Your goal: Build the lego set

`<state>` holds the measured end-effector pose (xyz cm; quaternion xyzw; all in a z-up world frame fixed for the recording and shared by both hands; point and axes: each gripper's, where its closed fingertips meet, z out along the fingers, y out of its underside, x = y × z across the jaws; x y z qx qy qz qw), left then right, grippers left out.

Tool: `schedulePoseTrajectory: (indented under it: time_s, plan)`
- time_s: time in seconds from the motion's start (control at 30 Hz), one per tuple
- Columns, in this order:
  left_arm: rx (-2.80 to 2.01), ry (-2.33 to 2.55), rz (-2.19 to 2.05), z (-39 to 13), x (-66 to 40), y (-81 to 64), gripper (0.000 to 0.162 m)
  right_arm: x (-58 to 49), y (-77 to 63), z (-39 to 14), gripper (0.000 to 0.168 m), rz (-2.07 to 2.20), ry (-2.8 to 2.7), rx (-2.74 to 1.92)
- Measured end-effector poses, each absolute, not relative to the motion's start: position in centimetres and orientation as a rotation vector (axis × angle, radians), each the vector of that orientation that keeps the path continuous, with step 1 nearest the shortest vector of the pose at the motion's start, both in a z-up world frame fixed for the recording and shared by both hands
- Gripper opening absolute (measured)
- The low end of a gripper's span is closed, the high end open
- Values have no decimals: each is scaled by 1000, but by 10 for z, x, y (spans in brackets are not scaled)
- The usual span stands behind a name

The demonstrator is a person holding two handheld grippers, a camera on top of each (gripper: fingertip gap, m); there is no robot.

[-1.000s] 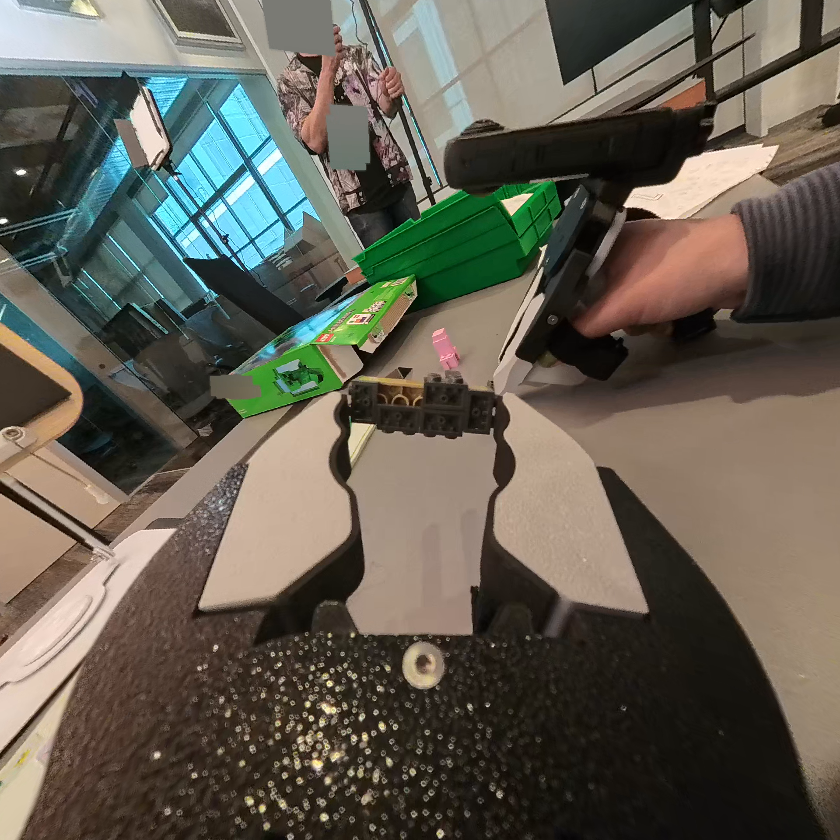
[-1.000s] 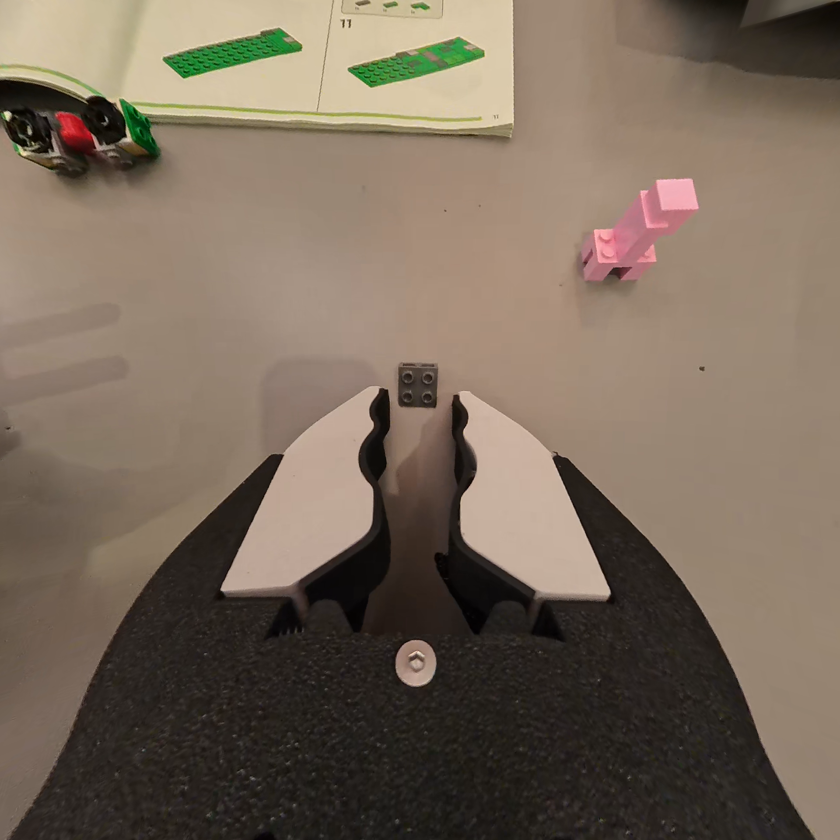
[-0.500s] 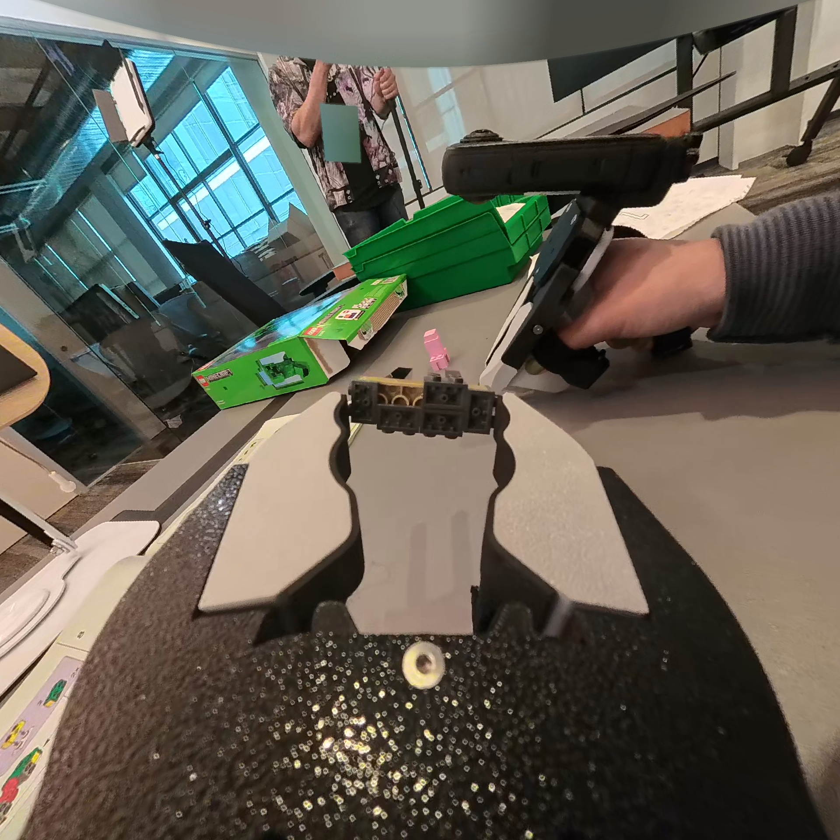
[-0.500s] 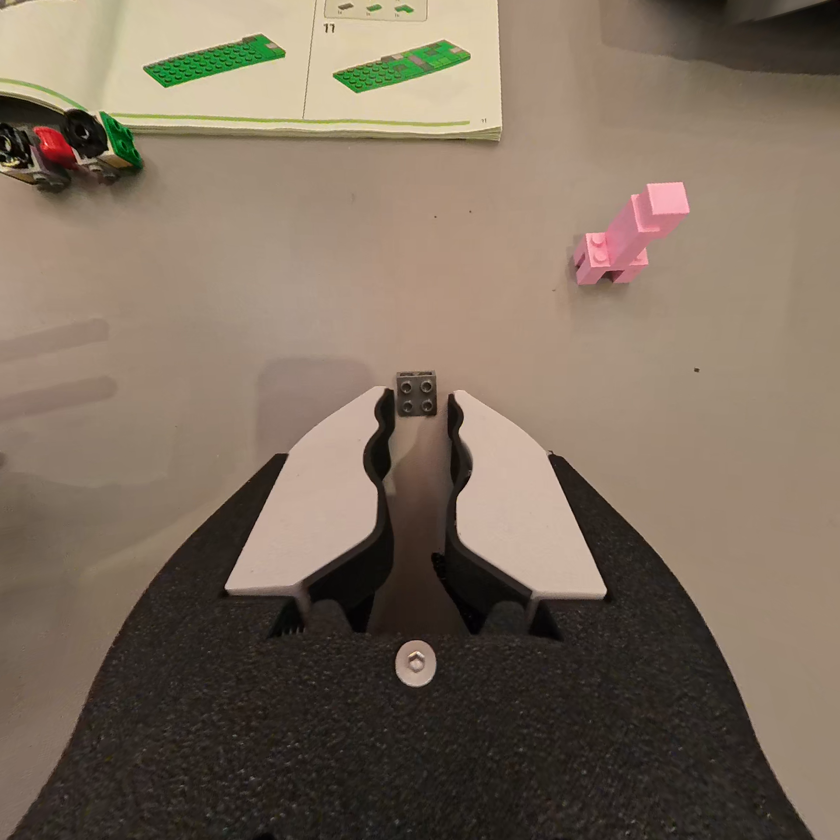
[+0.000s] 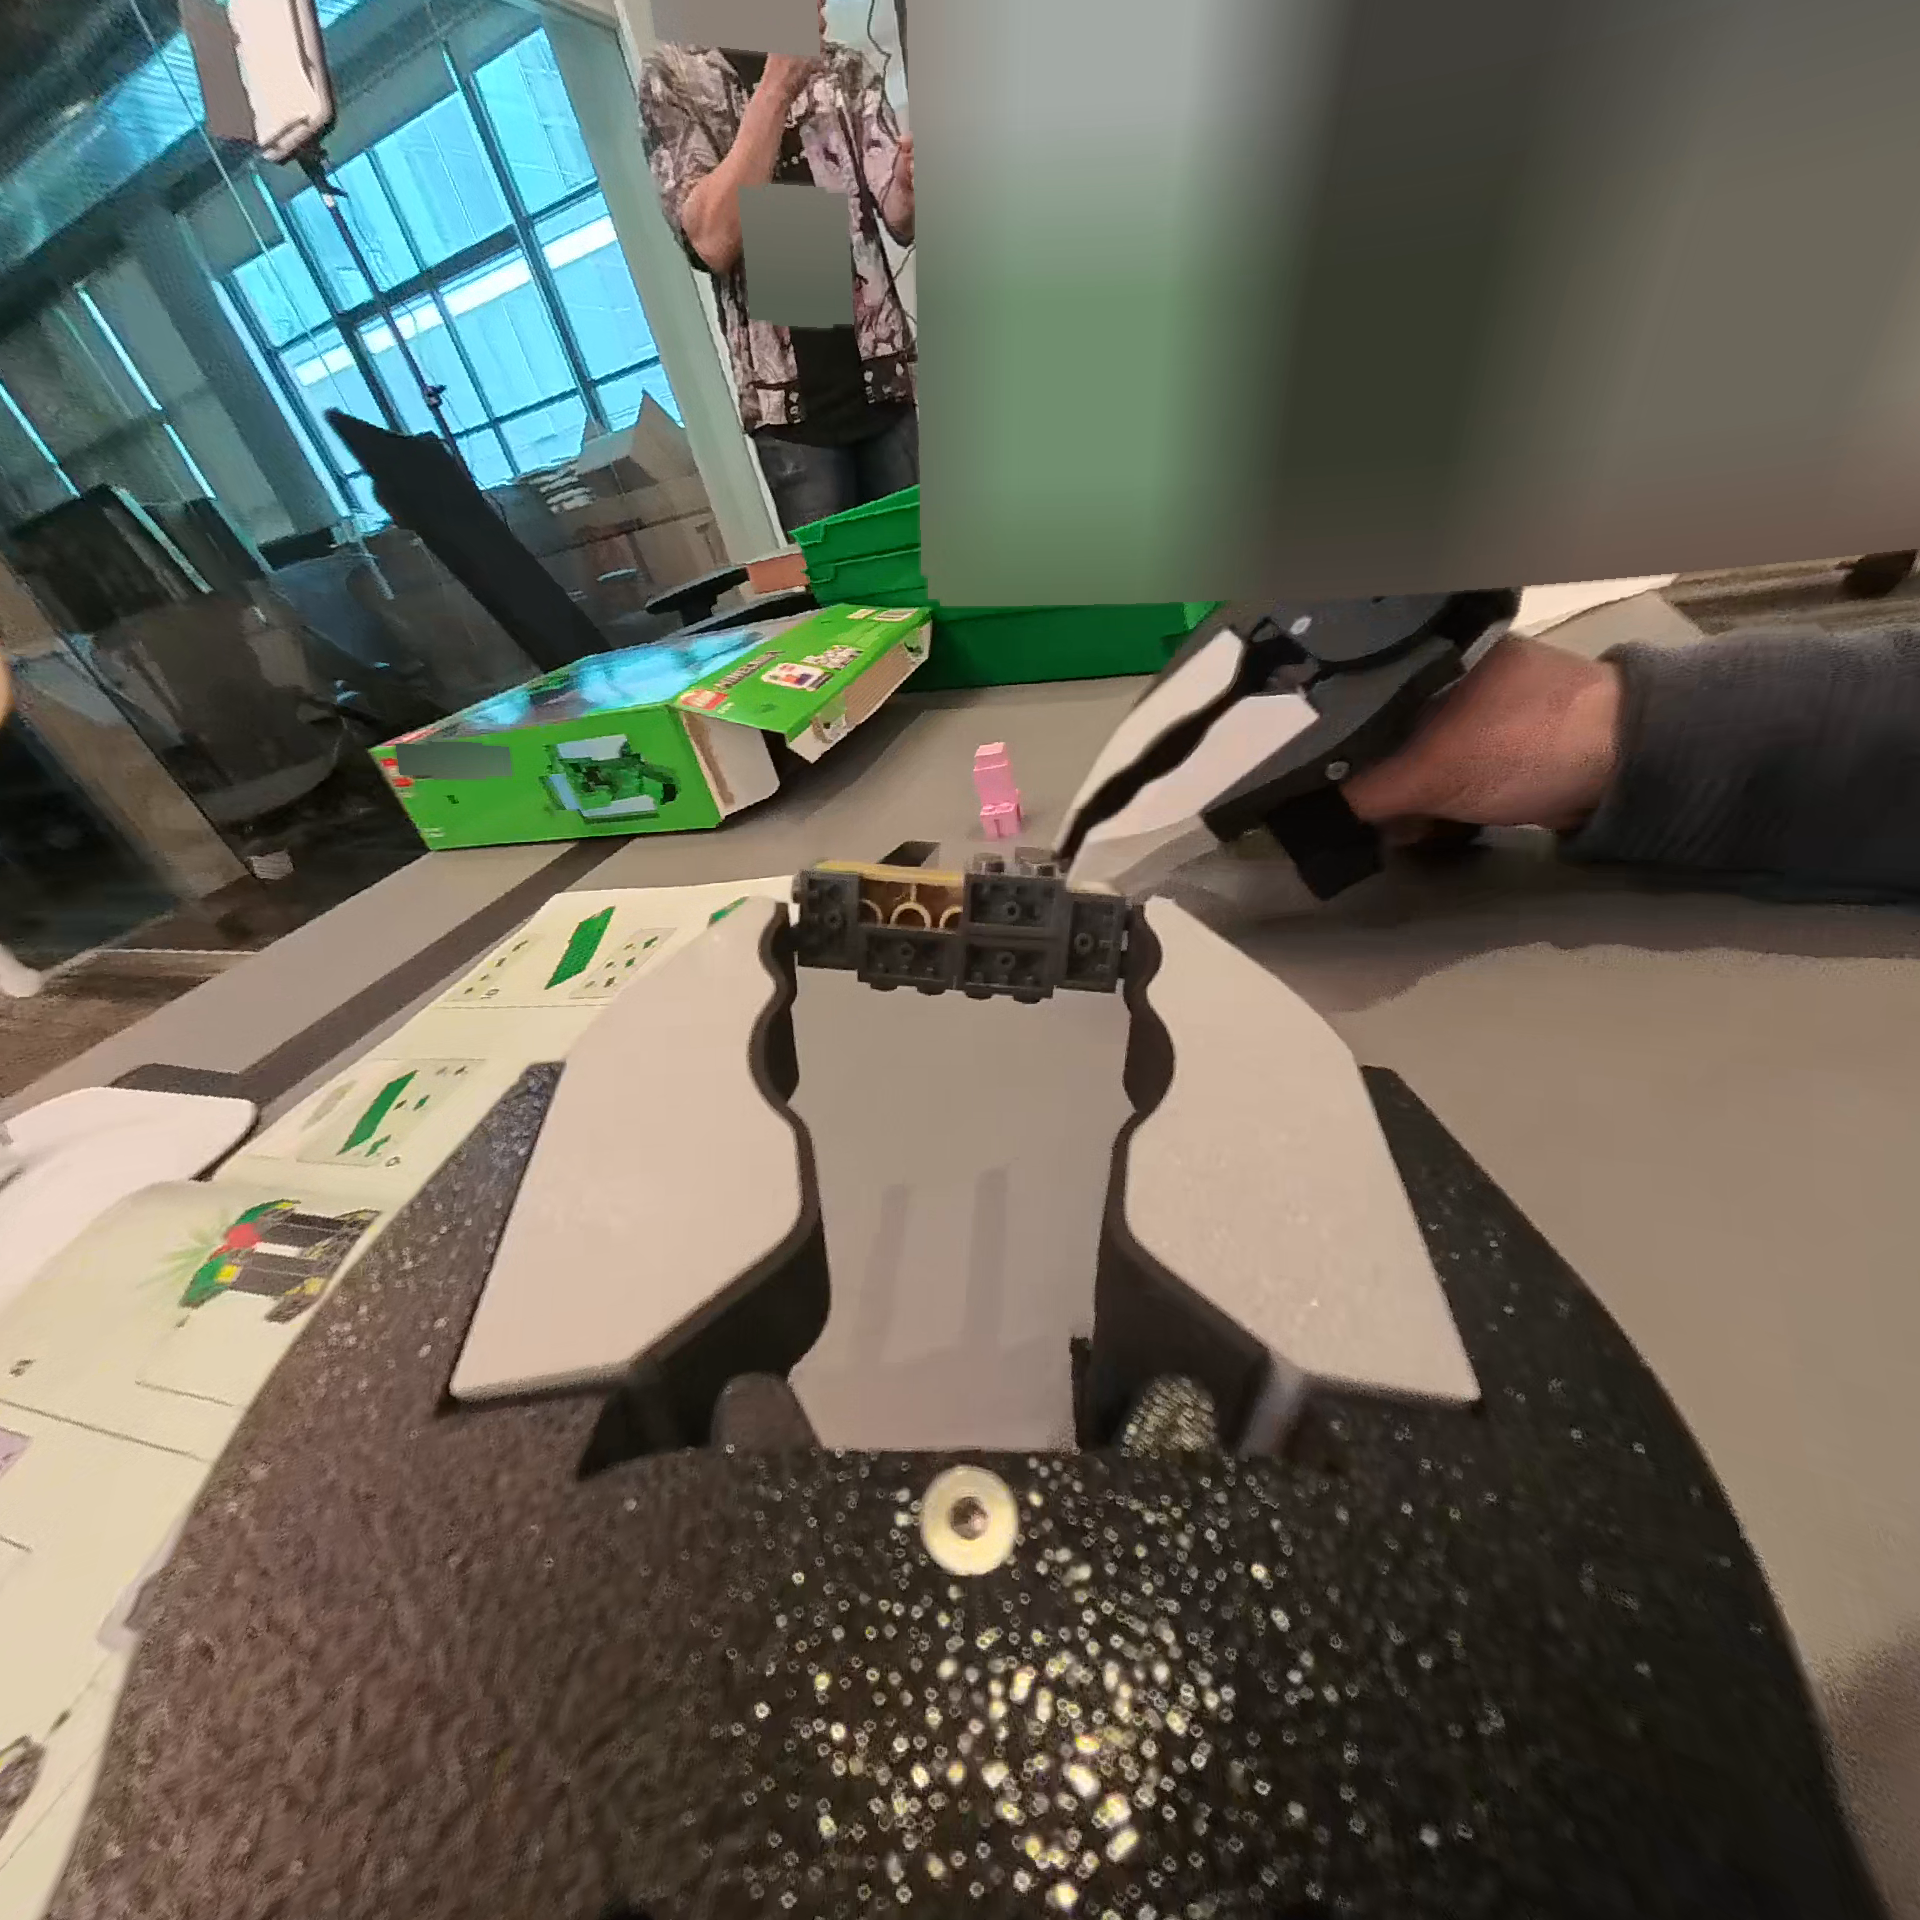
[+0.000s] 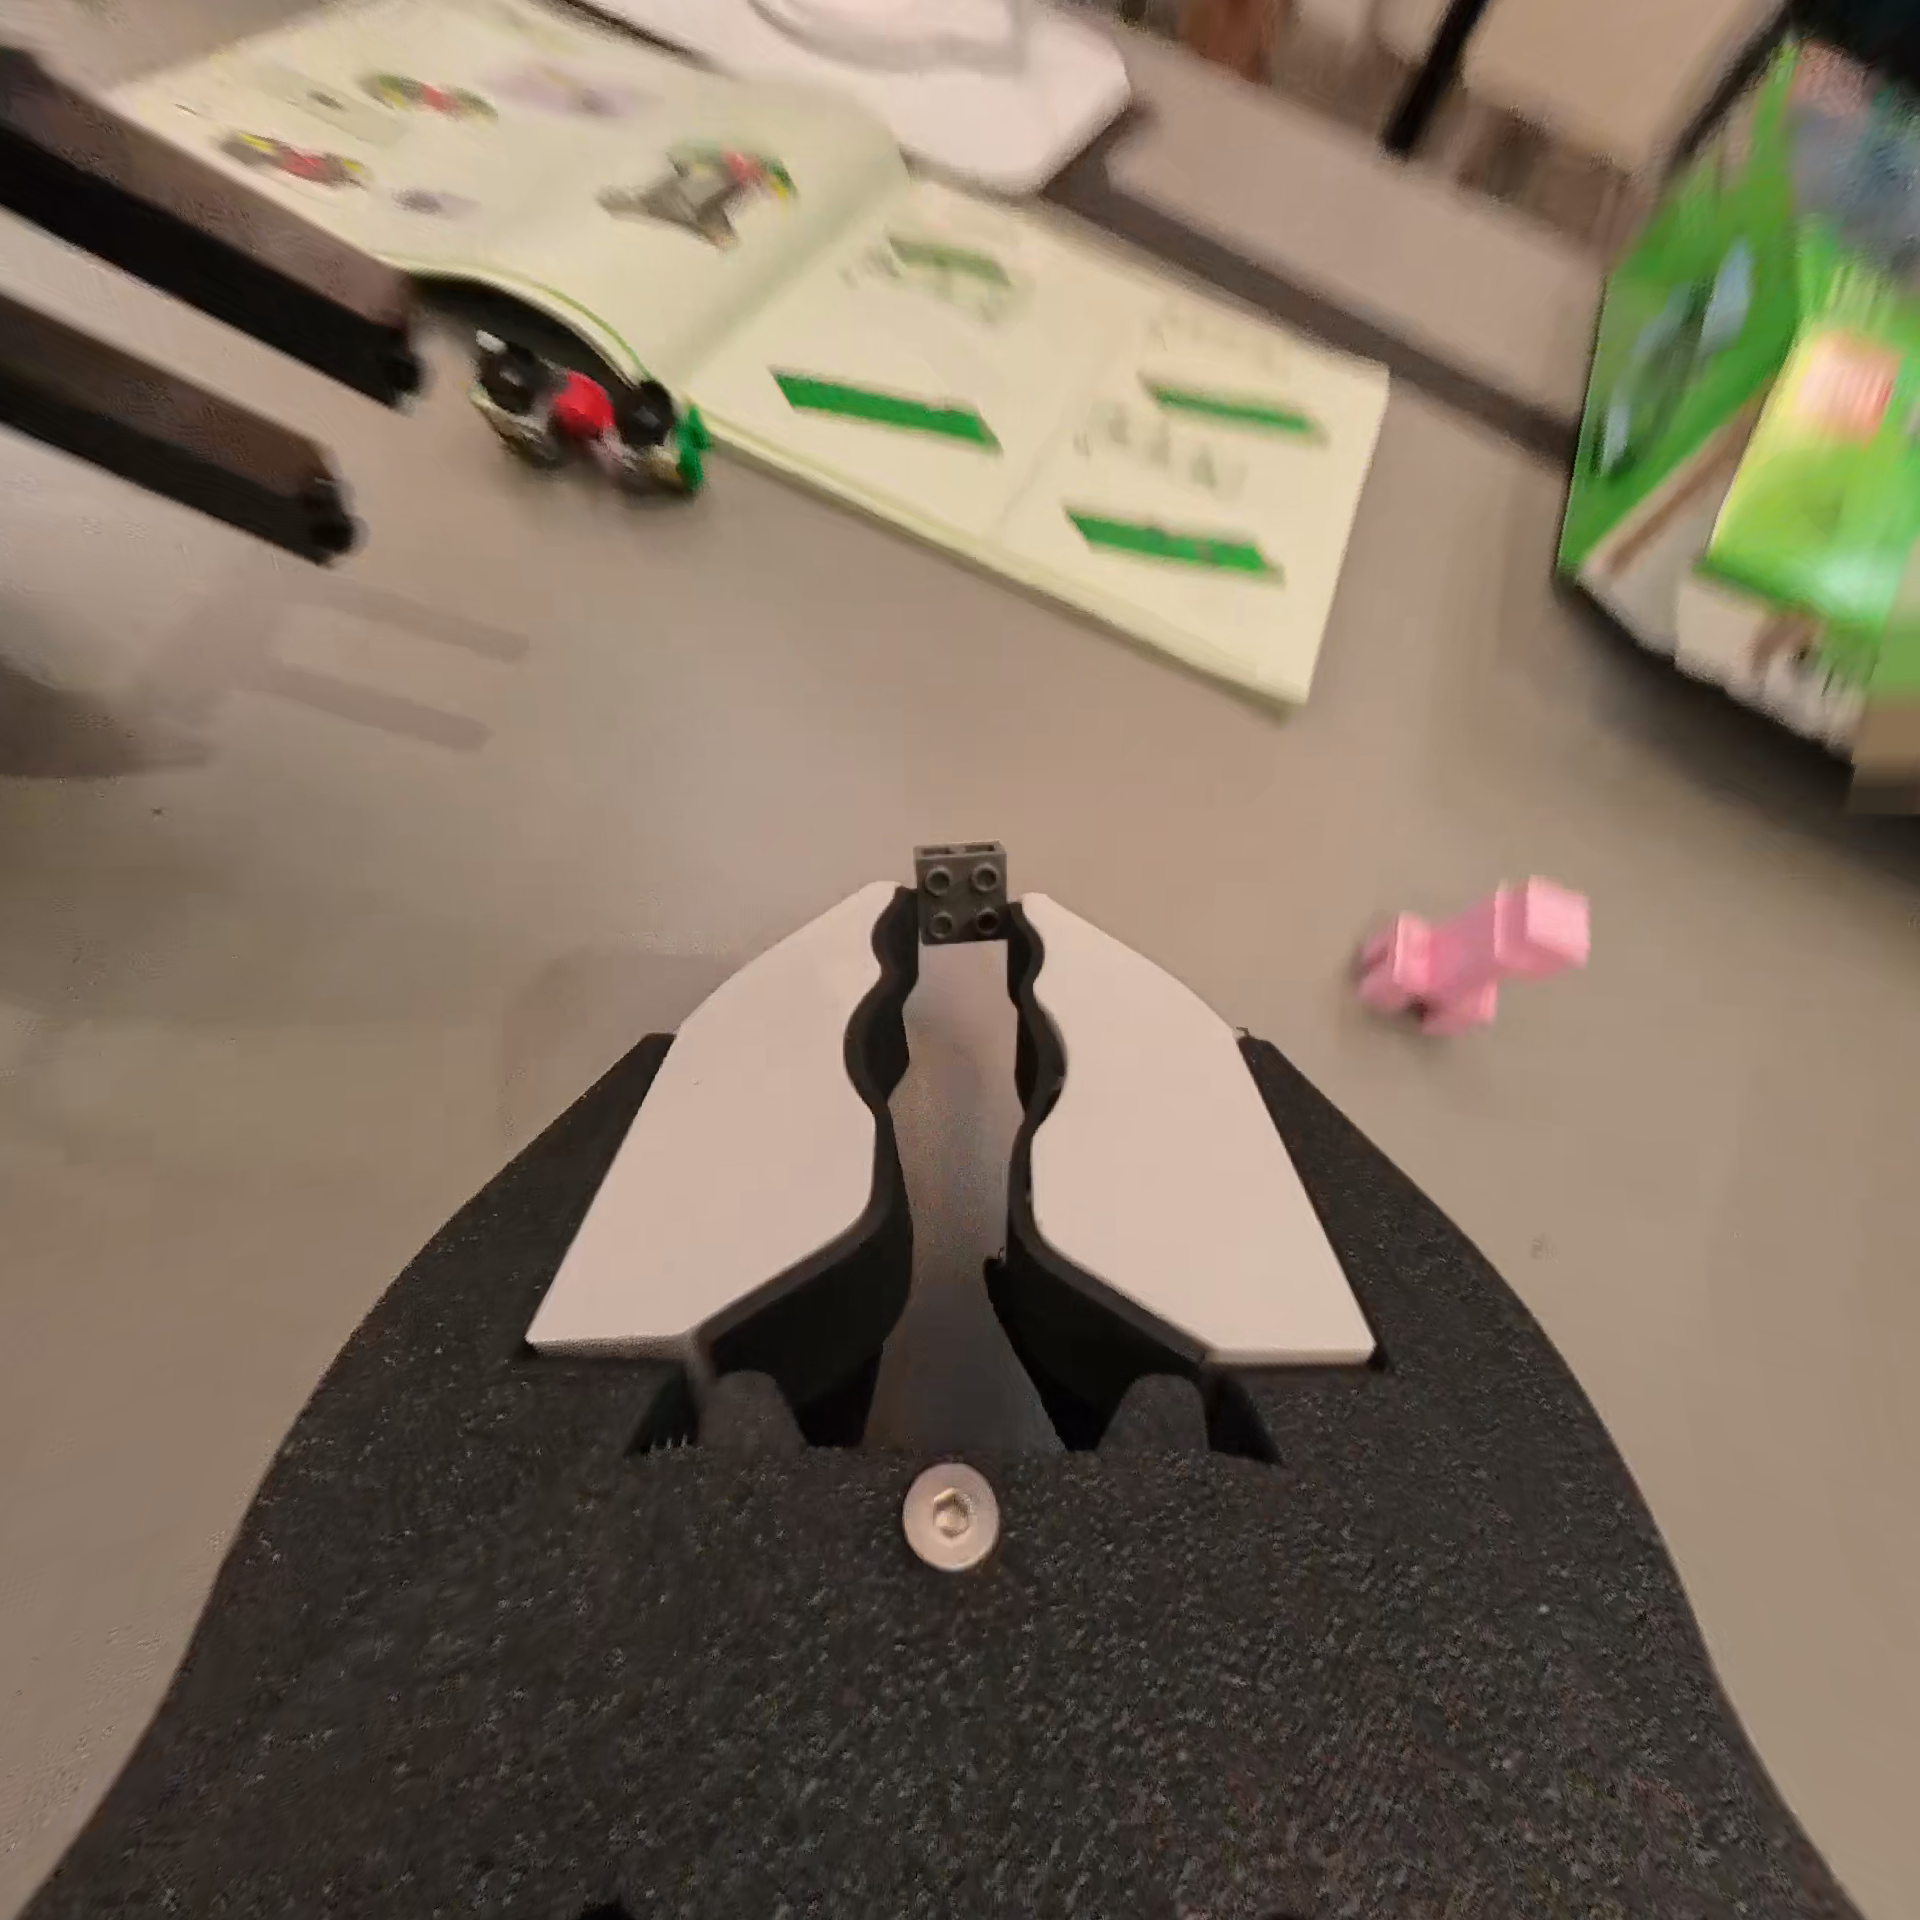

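Note:
My left gripper (image 5: 961, 935) is shut on a dark grey and tan brick assembly (image 5: 956, 933), held above the grey table. My right gripper (image 6: 961, 904) is shut on a small dark grey 2x2 brick (image 6: 962, 891). In the left wrist view the right gripper (image 5: 1070, 836) comes in from the right, its tips close to the assembly's upper right corner, with a small grey brick (image 5: 1029, 858) at them. A pink pig figure (image 5: 995, 790) (image 6: 1475, 961) stands on the table. The open instruction booklet (image 6: 914, 405) (image 5: 499, 997) lies flat.
A green set box (image 5: 644, 758) (image 6: 1756, 395) lies open on its side. Green bins (image 5: 862, 551) stand behind it. A small red, black and green brick build (image 6: 582, 416) sits by the booklet. A person (image 5: 810, 260) stands beyond the table. A white object (image 5: 114, 1143) lies at the left edge. Spacing between my two grippers at the tips: around 15 cm.
My right gripper has lifted its small grey brick off the table and swung toward the left gripper's assembly. The left gripper tilted and shifted, keeping its hold.

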<state>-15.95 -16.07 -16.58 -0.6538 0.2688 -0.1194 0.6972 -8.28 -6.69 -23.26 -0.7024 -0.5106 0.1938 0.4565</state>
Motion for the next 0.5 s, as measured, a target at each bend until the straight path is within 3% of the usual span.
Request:
schedulePoseTrajectory:
  time_s: [0.2,0.5]
  plan:
    - [-1516,704,-324,-177,-155,-153,61,-108,-93,-206,16,663,-1426,-1330]
    - [-1641,871,-615,-195,-136,-138,61,-109,-113,-185,16,1011,-1457,-1193]
